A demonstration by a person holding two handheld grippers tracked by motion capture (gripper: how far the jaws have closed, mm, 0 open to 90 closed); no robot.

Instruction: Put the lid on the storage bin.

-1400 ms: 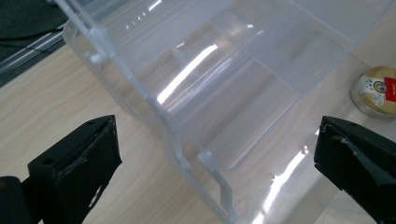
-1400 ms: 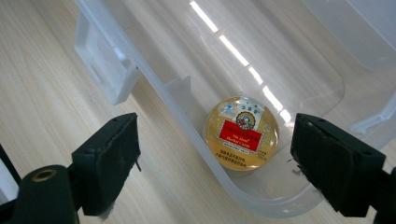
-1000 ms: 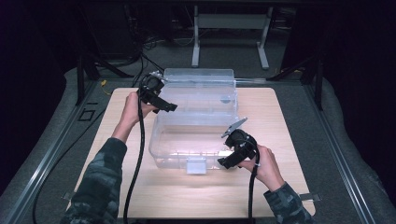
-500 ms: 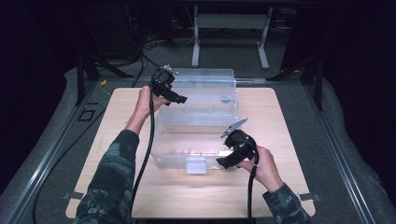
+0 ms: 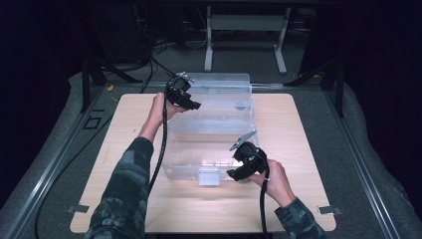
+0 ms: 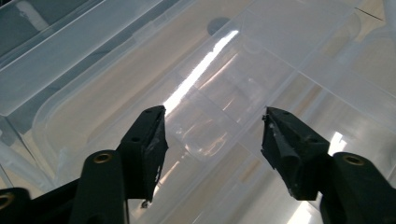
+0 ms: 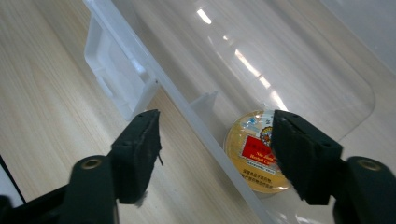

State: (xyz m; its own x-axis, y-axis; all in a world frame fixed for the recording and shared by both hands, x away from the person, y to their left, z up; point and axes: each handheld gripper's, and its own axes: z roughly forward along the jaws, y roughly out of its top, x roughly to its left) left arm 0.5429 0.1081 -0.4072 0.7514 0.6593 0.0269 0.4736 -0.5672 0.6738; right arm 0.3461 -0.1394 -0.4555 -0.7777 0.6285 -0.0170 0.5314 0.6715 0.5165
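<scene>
Closing in on the clear plastic box [image 5: 211, 127]

The box sits mid-table; left gripper [image 5: 191, 105] at its far-left corner and right gripper [image 5: 238, 172] at its near rim have been closing, jaws not yet pinching. Next: clamp both.

A clear plastic storage box [image 5: 209, 129] sits mid-table, a round yellow tin [image 7: 254, 151] inside.

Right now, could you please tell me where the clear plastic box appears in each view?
High view: clear plastic box, at the table's centre.
Left gripper view: its see-through inside, beyond the jaws.
Right gripper view: its rim runs diagonally between the jaws.
Shared landmark: the light wooden table.
</scene>
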